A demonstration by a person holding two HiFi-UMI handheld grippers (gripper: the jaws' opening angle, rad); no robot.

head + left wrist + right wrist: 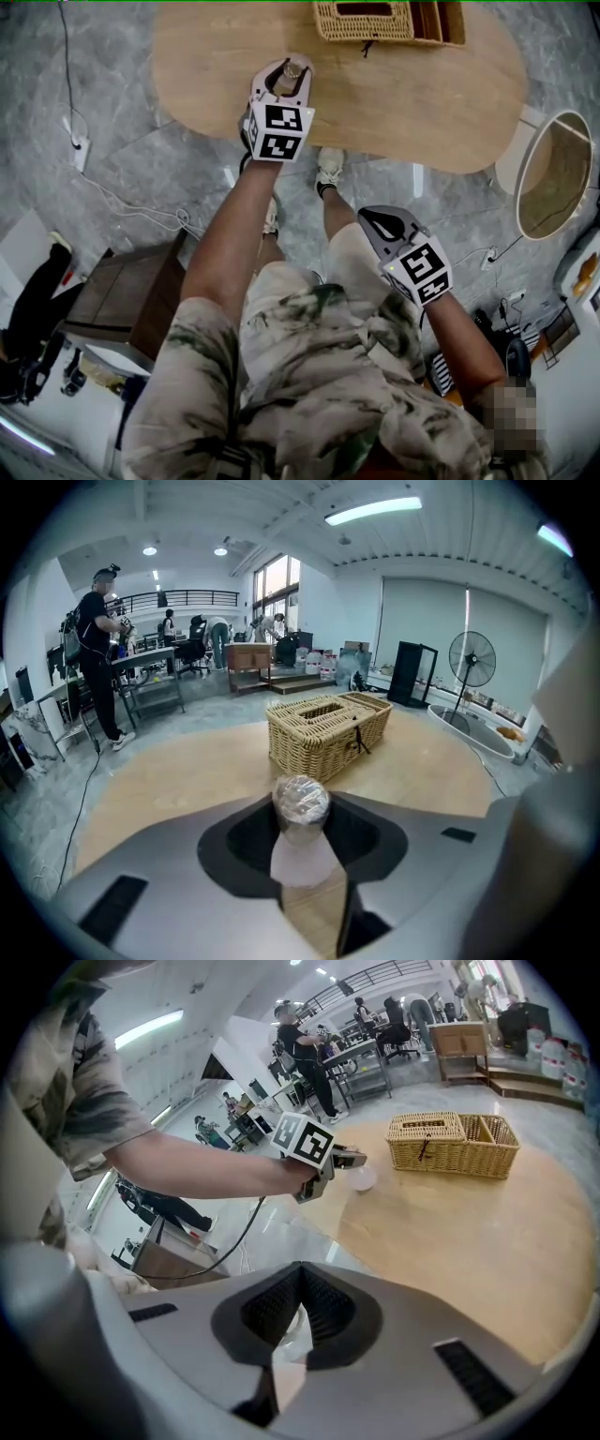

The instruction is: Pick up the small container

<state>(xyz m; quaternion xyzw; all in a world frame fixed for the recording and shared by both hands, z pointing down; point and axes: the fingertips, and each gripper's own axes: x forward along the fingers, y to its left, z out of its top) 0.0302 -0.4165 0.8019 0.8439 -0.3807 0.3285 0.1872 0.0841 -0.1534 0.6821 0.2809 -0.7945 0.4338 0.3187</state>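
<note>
left gripper [287, 73] squeezes the small container [300, 832], which looks light and bendy, so hold its middle softly; right gripper [377, 219] is closed.

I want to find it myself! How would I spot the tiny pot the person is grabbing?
Find the big wooden table with the wicker basket on it. At the table's edge nearest the person, the small container sits between the fingers of the left gripper. It is a pale little pot with a crinkly silver foil top, far smaller than the woven basket.
</note>
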